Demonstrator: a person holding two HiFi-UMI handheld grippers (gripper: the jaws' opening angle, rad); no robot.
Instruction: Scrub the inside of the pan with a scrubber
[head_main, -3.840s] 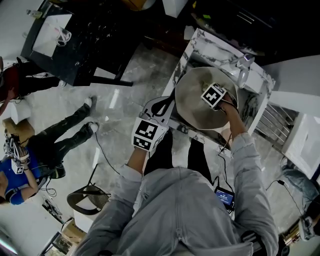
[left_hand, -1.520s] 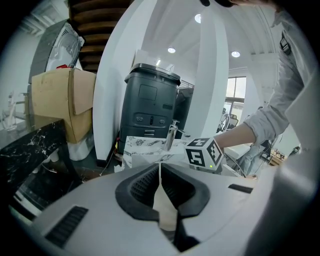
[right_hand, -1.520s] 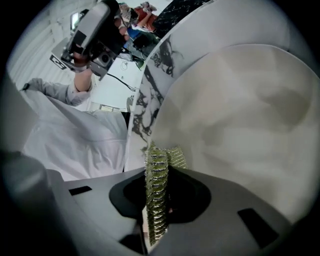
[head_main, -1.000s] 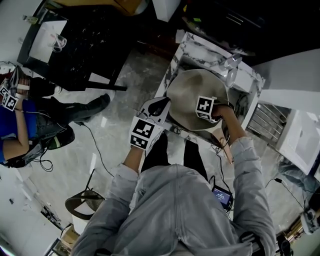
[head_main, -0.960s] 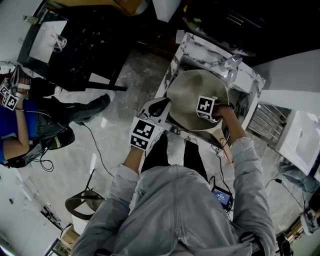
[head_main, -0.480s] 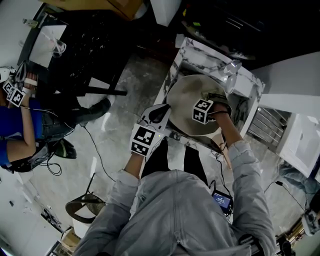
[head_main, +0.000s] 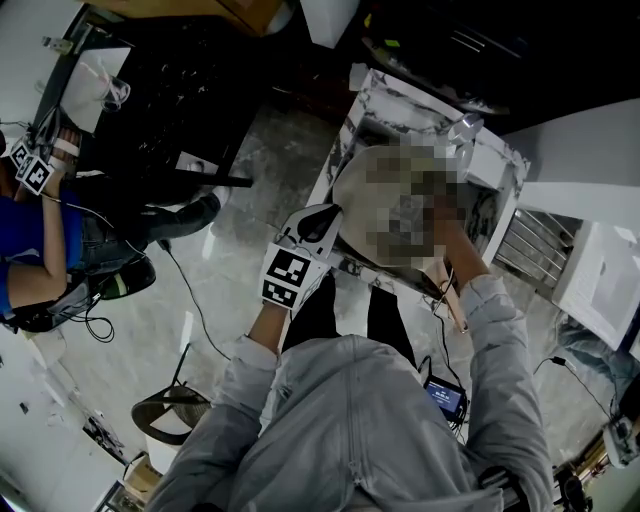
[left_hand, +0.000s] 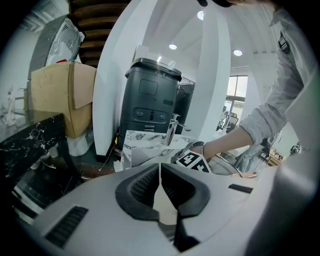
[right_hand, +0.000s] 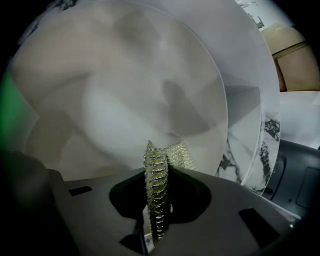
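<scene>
Beige pan (right_hand: 125, 90) mostly obscured overhead; right gripper (right_hand: 158, 172) pinches the scrubber (right_hand: 181, 152), left gripper (left_hand: 160, 169) clamps its rim.

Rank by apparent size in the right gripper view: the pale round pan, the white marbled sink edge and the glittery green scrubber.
Largest: pale round pan.
Next: white marbled sink edge.
Smallest: glittery green scrubber, though nearness to the camera inflates it.

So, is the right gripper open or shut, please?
Shut: the right gripper clamps the mesh scrubber, facing the pan.
</scene>
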